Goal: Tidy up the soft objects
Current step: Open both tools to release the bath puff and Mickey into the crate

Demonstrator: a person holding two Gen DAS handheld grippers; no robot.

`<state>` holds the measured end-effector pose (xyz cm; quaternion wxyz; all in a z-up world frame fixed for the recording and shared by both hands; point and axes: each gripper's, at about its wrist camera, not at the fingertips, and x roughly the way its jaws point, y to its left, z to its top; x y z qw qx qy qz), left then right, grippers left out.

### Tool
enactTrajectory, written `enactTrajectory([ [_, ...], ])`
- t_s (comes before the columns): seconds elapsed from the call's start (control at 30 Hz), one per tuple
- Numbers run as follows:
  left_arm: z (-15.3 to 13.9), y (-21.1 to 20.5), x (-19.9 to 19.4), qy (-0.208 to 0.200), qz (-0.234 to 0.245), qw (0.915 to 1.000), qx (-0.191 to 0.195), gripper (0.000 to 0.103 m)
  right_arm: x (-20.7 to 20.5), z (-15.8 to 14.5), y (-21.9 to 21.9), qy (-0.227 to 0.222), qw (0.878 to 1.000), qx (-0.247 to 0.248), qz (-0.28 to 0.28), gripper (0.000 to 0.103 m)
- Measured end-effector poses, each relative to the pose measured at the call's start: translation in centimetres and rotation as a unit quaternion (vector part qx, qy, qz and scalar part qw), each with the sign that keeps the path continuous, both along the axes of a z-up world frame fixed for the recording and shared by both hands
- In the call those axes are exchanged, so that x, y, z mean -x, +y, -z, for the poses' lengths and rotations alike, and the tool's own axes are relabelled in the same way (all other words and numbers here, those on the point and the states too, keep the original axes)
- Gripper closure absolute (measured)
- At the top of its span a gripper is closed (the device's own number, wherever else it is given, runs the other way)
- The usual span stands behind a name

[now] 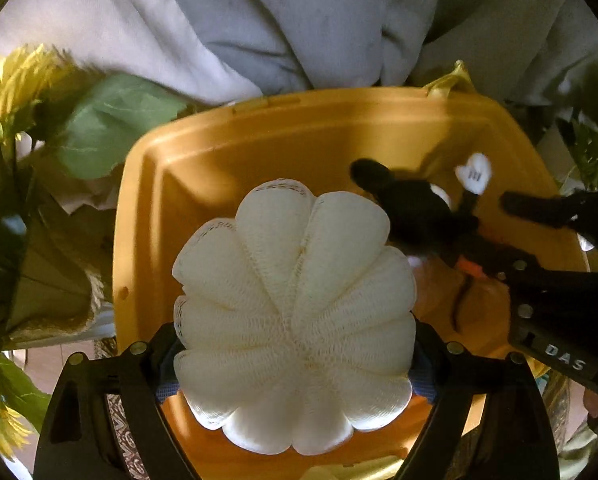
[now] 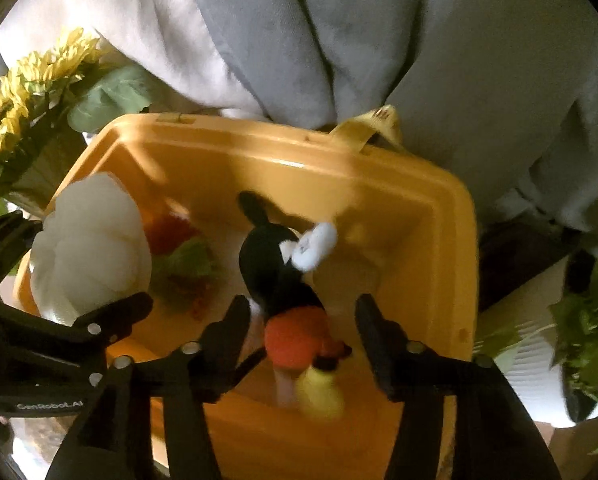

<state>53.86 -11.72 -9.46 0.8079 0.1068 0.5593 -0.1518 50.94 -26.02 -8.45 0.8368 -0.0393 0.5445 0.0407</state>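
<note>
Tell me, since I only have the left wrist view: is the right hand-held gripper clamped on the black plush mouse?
Observer: No. The right hand-held gripper is open, with a gap between each finger and the plush mouse.
Operator: Is anything in the bin behind my white puff?
Observer: Yes, a red and green soft item lies on the floor of the yellow bin, beside the white puff.
Operator: Which end of the mouse is nearest that gripper?
Observer: The feet. Its yellow shoe points toward the camera and its head points away.
</note>
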Motion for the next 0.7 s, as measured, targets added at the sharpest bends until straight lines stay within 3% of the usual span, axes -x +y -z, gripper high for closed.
enactTrajectory([
  [0.17, -1.8, -0.5, 0.4, -0.02, -0.006, 0.9997, -0.011, 0.001, 0.1, -1.3, -0.6, -0.011, 1.0, 0.0, 0.013, 0.039],
  [0.3, -3.7, -0.7, 0.7, -0.054, -0.012, 0.998, -0.031, 0.001, 0.5, -2.8, -1.5, -0.029, 0.999, 0.005, 0.034, 0.039],
  [0.7, -8.5, 1.5, 5.3, -0.096, -0.02, 0.9951, 0.009, 0.001, 4.5, -7.8, -0.9, -0.093, 0.994, -0.003, 0.057, 0.039],
])
